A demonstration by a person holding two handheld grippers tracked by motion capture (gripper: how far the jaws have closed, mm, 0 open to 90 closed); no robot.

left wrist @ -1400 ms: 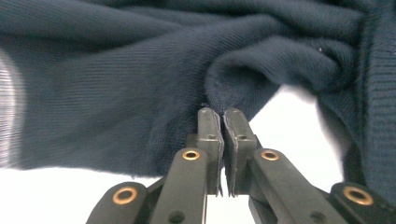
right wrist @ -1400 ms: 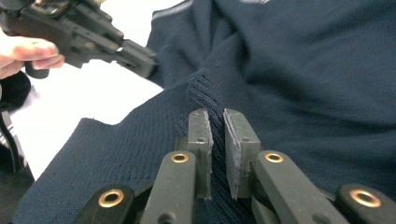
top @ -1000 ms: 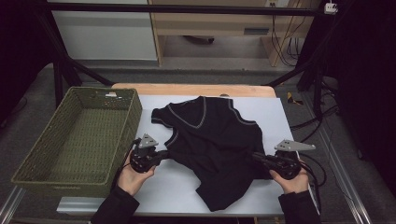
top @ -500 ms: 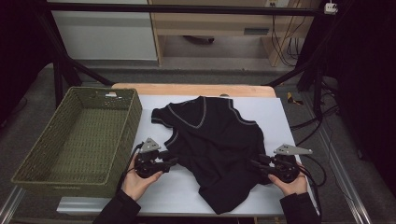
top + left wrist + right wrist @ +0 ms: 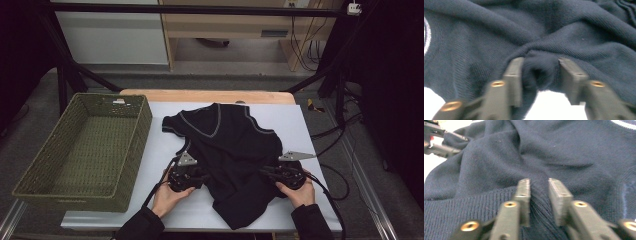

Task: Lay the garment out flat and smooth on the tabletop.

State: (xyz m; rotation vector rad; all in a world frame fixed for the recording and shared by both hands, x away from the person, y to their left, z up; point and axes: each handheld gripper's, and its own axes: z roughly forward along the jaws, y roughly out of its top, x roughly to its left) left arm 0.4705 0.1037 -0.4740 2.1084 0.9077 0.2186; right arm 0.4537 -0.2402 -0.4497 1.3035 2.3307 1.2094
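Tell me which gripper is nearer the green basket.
Left. The left gripper sits just right of the basket, pinching the dark sweater; the right gripper grips the sweater's far side.

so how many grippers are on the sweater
2: the left gripper bites the dark sweater at its left edge, the right gripper at its right edge.

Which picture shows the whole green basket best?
The high view: the green basket sits whole at the table's left, beside the dark sweater. The two gripper views look at sweater fabric bunched between black jaws, so they tell nothing about the basket.
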